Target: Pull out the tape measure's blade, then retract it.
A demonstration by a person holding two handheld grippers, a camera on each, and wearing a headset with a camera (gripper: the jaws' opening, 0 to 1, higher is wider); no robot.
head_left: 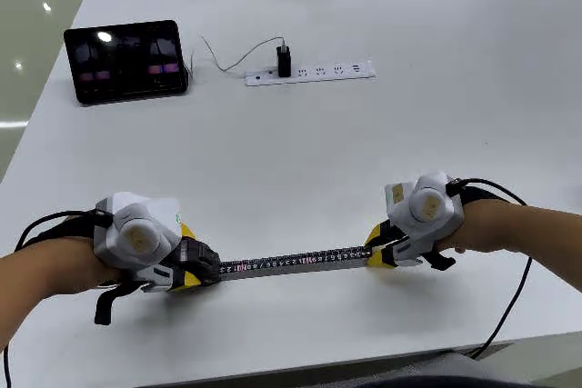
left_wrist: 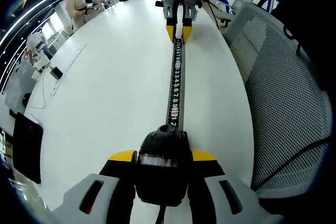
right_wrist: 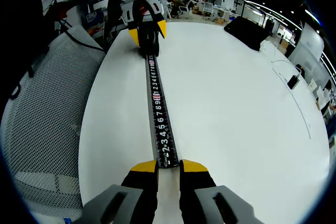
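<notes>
Nearest me, by the front edge of the table (head_left: 300, 152), my left tool (head_left: 194, 267) is clamped on the black case (left_wrist: 163, 174). In the left gripper view the case sits squeezed between the two yellow-tipped jaws, its mouth pointing away along the tool's line. The blade (head_left: 296, 261) comes out of that mouth and lies flat on the table, numbers up, running straight across to my right tool (head_left: 377, 253). That tool's jaws are pressed together on the blade's free end. In the right gripper view the lowest numbers start right at the yellow tips, and the blade leads off from there to the case in the other tool. The two tools face each other, well apart, with the blade spanning the whole gap between them. A mesh chair (left_wrist: 273, 77) stands just off the table's near side.

Farther out, near the middle of the table, lies a white strip (head_left: 314, 71) with a black plug (head_left: 284, 61) in it and a thin cable (head_left: 227, 56) trailing left. Left of that, a dark tablet (head_left: 127, 59) stands propped with its screen toward me.
</notes>
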